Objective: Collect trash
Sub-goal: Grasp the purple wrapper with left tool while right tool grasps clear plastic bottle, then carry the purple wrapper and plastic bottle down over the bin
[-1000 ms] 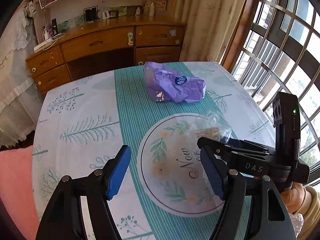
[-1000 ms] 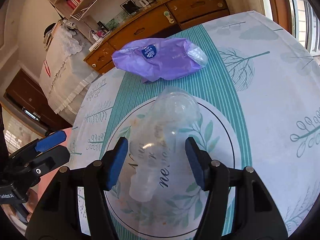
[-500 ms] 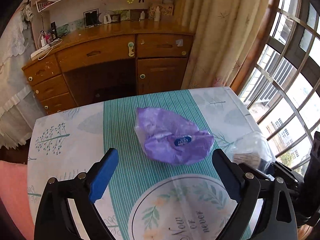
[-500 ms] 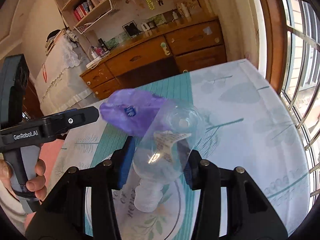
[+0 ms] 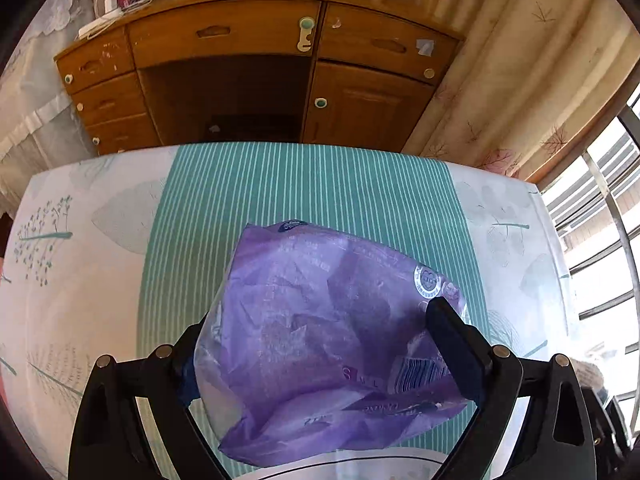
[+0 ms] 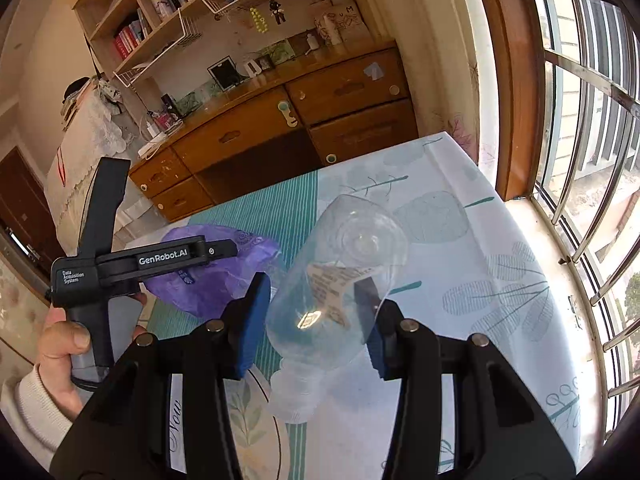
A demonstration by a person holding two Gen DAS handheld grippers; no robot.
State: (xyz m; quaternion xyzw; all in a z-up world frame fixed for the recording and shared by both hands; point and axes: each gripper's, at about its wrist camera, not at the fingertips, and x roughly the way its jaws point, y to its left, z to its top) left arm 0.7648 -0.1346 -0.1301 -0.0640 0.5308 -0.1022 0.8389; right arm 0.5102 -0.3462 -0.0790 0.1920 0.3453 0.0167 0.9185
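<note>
Purple wrapper (image 5: 320, 340) lies between the left hand-held gripper's (image 5: 320, 360) closing jaws; squeeze its crumpled middle. Beside it, the right hand-held gripper (image 6: 308, 312) clamps the clear bottle (image 6: 340, 292).

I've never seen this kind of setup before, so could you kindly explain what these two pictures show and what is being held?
No robot here: a person carries a two-finger gripper in each hand, each with a camera looking along its fingers. One picture is from the left gripper, whose jaws stand wide around a purple plastic bag lying on the patterned tablecloth; they are just starting to close. The other is from the right gripper, clamped on a clear plastic bottle lifted above the table. It also shows the person's hand with the other tool over the bag.
</note>
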